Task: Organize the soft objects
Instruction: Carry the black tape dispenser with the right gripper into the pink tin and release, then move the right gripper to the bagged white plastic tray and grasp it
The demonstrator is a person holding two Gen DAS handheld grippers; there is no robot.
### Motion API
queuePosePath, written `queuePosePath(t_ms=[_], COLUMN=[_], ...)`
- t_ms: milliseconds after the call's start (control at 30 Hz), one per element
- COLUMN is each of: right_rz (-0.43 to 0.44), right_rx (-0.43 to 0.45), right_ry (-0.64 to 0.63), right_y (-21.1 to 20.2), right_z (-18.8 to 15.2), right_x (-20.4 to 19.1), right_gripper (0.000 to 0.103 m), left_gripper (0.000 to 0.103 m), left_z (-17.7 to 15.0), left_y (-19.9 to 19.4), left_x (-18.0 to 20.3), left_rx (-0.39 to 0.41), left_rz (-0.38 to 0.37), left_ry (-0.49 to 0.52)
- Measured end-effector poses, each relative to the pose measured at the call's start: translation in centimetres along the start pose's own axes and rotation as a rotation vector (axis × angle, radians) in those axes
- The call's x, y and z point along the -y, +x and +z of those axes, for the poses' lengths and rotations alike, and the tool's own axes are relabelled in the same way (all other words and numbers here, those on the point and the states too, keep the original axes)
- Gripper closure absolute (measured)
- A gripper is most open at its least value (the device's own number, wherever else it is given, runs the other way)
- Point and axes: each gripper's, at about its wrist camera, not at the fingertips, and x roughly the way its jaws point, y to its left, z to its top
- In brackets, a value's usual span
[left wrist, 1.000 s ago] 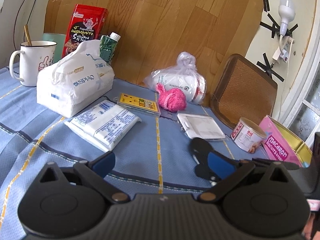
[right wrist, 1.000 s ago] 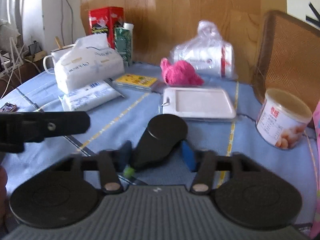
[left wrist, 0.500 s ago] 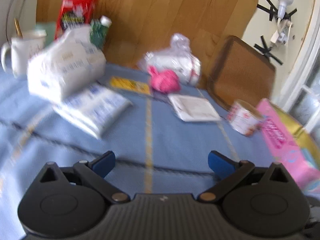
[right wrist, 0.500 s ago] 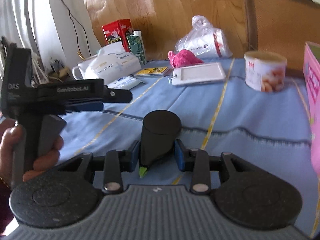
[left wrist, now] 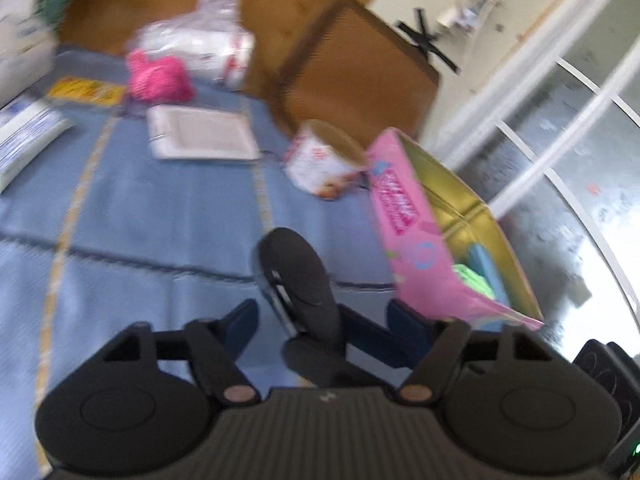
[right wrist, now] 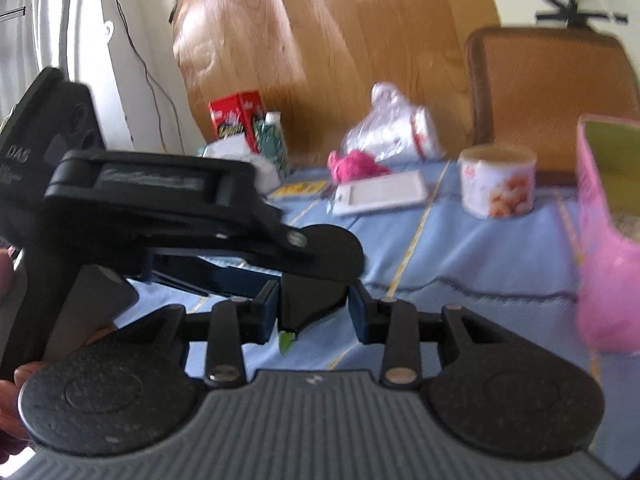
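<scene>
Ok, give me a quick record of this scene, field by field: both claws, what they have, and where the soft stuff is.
right claw: shut on black object
left claw: jaws just been closing; black object between them, pads look clear of it
pink box: open, green cloth inside
pink fluffy item: on blue tablecloth, far side
tin: standing next to pink box

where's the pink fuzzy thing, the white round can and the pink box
pink fuzzy thing [left wrist: 160, 80], left wrist view, middle of its body
white round can [right wrist: 497, 184], right wrist view, printed side wall
pink box [left wrist: 404, 232], left wrist view, pink outer side
</scene>
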Motion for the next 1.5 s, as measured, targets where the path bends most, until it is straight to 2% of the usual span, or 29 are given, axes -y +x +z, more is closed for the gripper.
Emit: queuePosePath(t_ms=[33,200,433,533,600,633,667,700,800,867,967,1100,1167,1333,1433,1500], right_rz=[-0.01,-0.11,-0.282,-0.354,-0.44,-0.519,-0.602,-0.643,-0.627,-0.637,-0.59,-0.483,-0.403,-0.194,-0.115,-0.102], right_rx=[0.018,0.139,0.274,0.293,0.294,0.288,0.294,0.302,0.337,0.349,0.368,0.358,0.326,0.18,0.083,0.041], right_ry=[-0.008,-0.046,-0.02,0.008,-0.005,-0.025,-0.032,-0.013,0.083,0.088,0.092,0.033,0.003,-0.065,-0.11,-0.128], right_y=[-0.3,-3.1,-7.2,-7.9,-7.5,-7.0,-6.8,-7.0,-8.4,-9.1,-9.1,-8.1,-7.2,-2.0,2.5,6.1], right_z=[0.2,1.0,2.1,2.3,2.4,2.5,2.5,2.5,2.3,2.3,2.5,3.1,3.4,4.2,4.8,5.4], right_x=[0.3,1.7,6.6,9.1,10.7,11.4,12.3,13.3,15.2,15.1,14.1,10.8,8.9,4.6,2.6,1.6], right_gripper=[0.063,0.063,0.063,0.063,0.062,0.062,0.061,0.06,0.06,0.06,0.06,0.06,0.059,0.048,0.029,0.011], left_gripper=[0.042,0.042,0.042,0.034,0.033,0.033,0.032,0.031,0.03,0.03,0.028,0.024,0.023,0.022,0.021,0.019], left_z=[0.4,2.1,3.4,3.6,3.9,4.0,4.0,4.0,3.7,3.7,3.9,3.9,3.6,2.3,1.3,0.6], left_y=[0.3,2.2,7.1,9.7,11.0,11.5,11.6,11.5,10.2,9.2,7.3,4.0,2.0,-2.7,-4.5,-5.0], left_x=[1.0,6.4,14.3,16.8,17.8,18.1,18.1,17.9,16.9,15.6,12.6,6.8,3.6,-4.4,-7.9,-9.8], left_rx=[-0.001,-0.005,-0.025,-0.024,-0.011,-0.008,-0.007,-0.006,0.013,0.026,0.05,0.11,0.148,0.228,0.257,0.27], left_rz=[-0.006,-0.037,-0.088,-0.074,-0.034,-0.01,-0.005,-0.014,-0.003,0.009,0.031,0.123,0.201,0.456,0.55,0.564], left_ry=[0.027,0.16,0.326,0.381,0.402,0.406,0.401,0.39,0.39,0.375,0.324,0.239,0.197,0.131,0.093,0.059])
